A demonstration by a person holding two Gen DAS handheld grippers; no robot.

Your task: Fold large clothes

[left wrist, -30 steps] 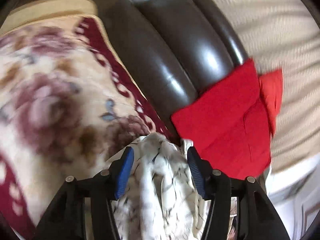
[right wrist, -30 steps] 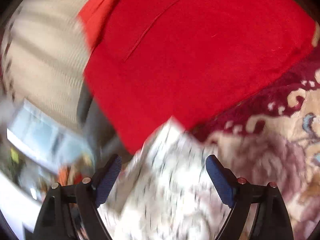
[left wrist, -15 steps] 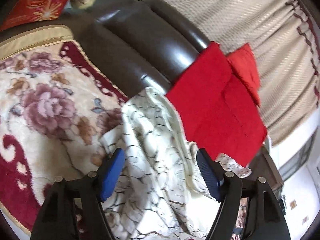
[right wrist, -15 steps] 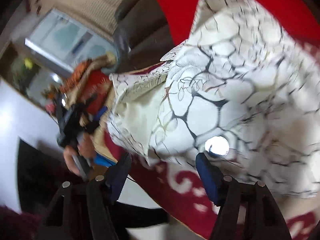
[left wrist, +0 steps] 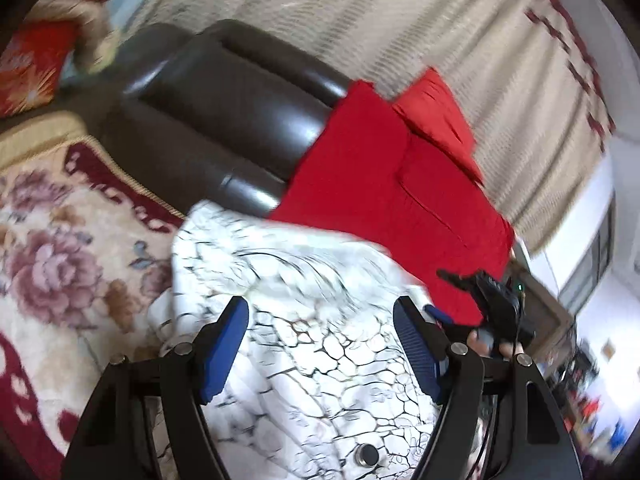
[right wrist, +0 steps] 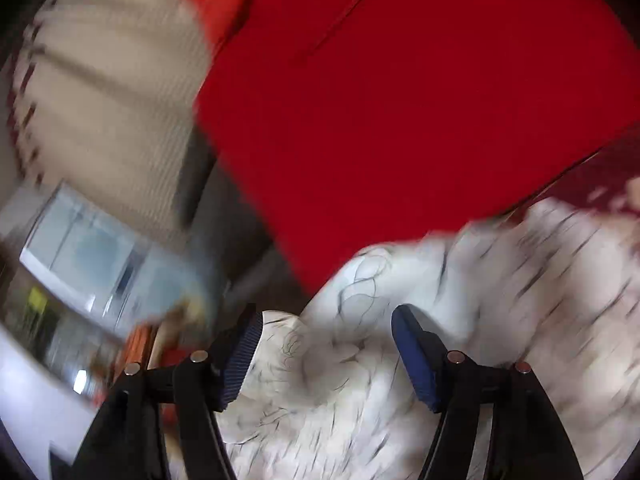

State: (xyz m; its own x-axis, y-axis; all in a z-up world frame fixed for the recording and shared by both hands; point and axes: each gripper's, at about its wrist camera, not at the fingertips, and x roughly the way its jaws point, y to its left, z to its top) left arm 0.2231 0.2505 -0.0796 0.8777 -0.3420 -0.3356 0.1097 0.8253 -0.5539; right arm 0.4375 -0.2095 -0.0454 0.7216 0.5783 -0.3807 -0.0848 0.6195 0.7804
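Note:
A white garment with a black crackle print (left wrist: 304, 320) lies spread on a floral sofa cover, with a metal snap (left wrist: 367, 454) showing near the bottom. My left gripper (left wrist: 320, 344) is open above it, blue pads (left wrist: 224, 344) apart with cloth below them. The other hand-held gripper (left wrist: 492, 308) shows at the garment's right edge. In the right wrist view the same garment (right wrist: 460, 320) is blurred, and my right gripper (right wrist: 328, 352) is open over its edge.
A dark leather sofa back (left wrist: 224, 112) runs behind. A red cushion (left wrist: 400, 200) leans against it; it also fills the right wrist view (right wrist: 400, 100). The floral cover (left wrist: 60, 260) lies left. Beige curtains (left wrist: 400, 20) hang behind. A window (right wrist: 88, 252) is left.
The garment has gone from bunched to spread flatter across the seat. My left gripper has pulled back and up. The right view swung back toward the red cushion, with motion blur.

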